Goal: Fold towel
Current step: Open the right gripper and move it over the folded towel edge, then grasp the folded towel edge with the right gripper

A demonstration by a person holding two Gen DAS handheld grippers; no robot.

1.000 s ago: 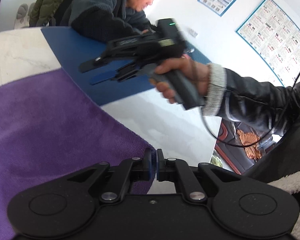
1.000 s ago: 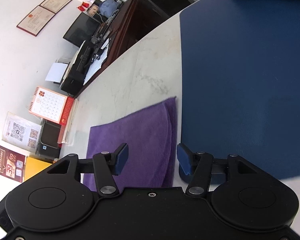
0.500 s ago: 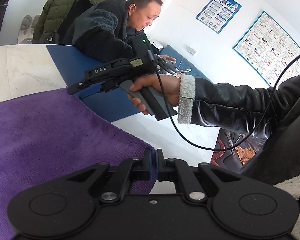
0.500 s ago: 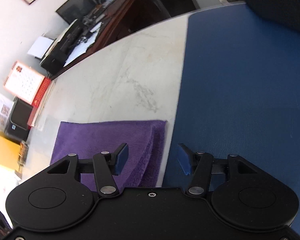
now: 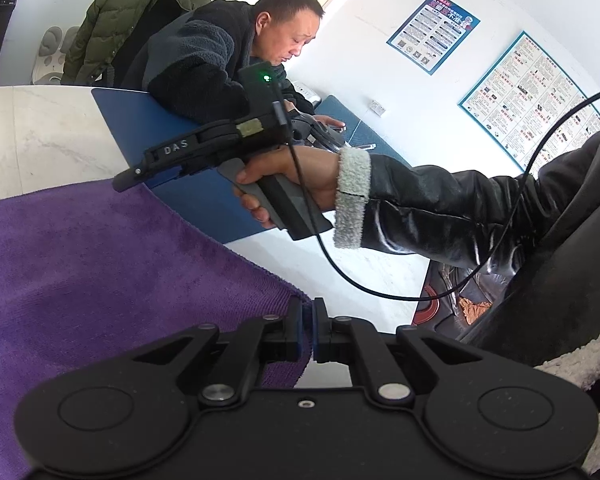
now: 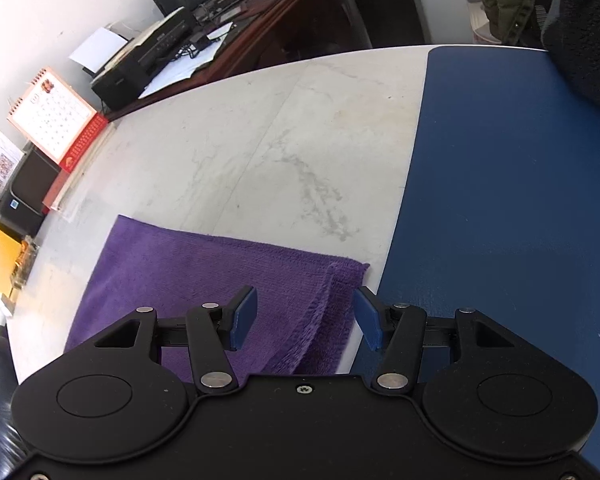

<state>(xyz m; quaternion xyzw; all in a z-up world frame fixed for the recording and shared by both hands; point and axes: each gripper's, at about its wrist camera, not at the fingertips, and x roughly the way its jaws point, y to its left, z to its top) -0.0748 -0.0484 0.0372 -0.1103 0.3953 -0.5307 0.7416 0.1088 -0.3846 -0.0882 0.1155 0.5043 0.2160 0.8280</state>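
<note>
Towel point(image 5: 80, 280) is purple and lies flat on the white tabletop point(image 6: 260, 152). In my left view I see the left claw point(image 5: 307, 330) clenched on the near corner of the towel: the cloth edge goes between the two blue pads, which stand almost together. The rest of the towel spreads out to the left and away from this claw.

My right claw point(image 6: 305, 316) is released, its blue pads are well apart and nothing is between them. It points steeply down, over the right edge of the towel. In the right view this edge shows a doubled layer, so the towel is folded there. The far right corner of the towel lies just beside the blue mat point(image 6: 500, 200), but I cannot tell if they touch. The pads do not touch the cloth.

In the left view I also see the right hand point(image 5: 292, 184) around the grey handle of the right claw, with a black sleeve point(image 5: 440, 208) with a fleece cuff and a black cable point(image 5: 340, 264) hanging from it. Another person point(image 5: 204, 60) in a dark fleece jacket sits behind the mat and leans an arm on it. Two posters point(image 5: 434, 32) hang on the white wall.
</note>
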